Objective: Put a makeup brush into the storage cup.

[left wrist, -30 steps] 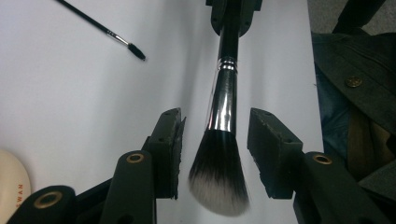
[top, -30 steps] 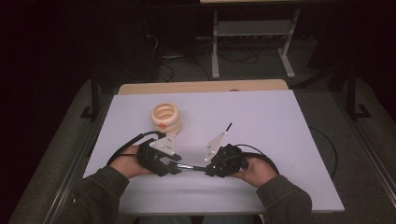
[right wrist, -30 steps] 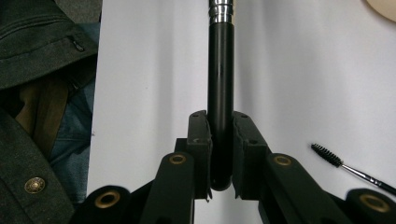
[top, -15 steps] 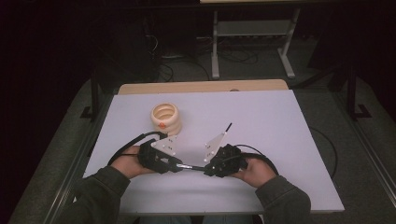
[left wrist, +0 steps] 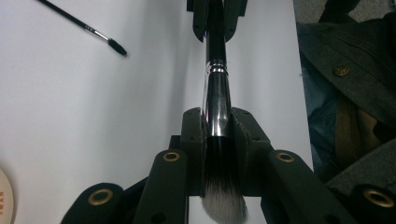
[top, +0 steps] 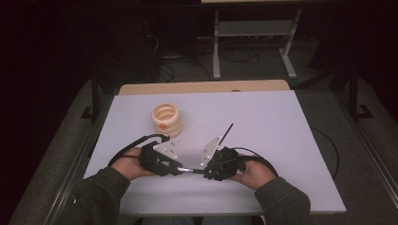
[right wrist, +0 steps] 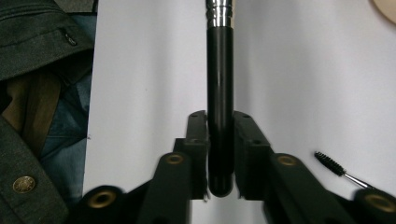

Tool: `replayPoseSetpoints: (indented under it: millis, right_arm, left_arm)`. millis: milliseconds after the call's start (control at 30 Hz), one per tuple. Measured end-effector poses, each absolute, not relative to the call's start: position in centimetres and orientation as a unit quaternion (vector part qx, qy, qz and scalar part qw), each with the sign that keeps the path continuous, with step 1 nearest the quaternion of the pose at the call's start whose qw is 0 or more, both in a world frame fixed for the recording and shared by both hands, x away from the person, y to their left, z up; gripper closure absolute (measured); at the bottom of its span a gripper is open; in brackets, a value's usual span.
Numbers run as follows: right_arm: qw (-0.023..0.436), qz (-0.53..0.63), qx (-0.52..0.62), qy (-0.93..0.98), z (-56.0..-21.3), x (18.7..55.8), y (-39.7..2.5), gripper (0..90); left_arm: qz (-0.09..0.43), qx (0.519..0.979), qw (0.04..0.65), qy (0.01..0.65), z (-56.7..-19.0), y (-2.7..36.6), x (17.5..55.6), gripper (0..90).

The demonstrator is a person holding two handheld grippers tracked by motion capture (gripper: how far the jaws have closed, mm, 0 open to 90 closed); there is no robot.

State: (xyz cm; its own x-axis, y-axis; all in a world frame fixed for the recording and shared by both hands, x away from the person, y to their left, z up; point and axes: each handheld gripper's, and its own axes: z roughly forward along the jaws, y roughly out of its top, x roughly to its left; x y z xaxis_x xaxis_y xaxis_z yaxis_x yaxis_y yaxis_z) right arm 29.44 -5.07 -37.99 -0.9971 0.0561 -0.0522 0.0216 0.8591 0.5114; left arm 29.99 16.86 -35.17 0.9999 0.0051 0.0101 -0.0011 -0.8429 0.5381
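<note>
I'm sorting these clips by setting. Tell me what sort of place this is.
Probably a lab or workshop recording station, not a home. A plain white table stands on grey carpet, with a metal stand and loose cables on the floor behind it, and the surroundings are dark.

We see our right gripper [right wrist: 220, 135] clamping the brush handle [right wrist: 220, 93], a mascara wand [right wrist: 332, 164] lying nearby
</note>
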Motion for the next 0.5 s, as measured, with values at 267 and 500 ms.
replayPoseSetpoints:
  millis: [267, 500]
  right_arm:
    - [0.035, 0.276, 0.027, 0.96, -38.4, 29.6, -5.5, 78.2]
    - [0.041, 0.315, 0.059, 0.946, -38.7, 29.3, -7.4, 78.3]
  left_arm:
    - [0.007, 0.949, 0.311, 0.042, -35.5, 17.6, 30.0, 58.8]
    - [0.002, 0.934, 0.349, 0.073, -35.6, 18.9, 30.4, 52.0]
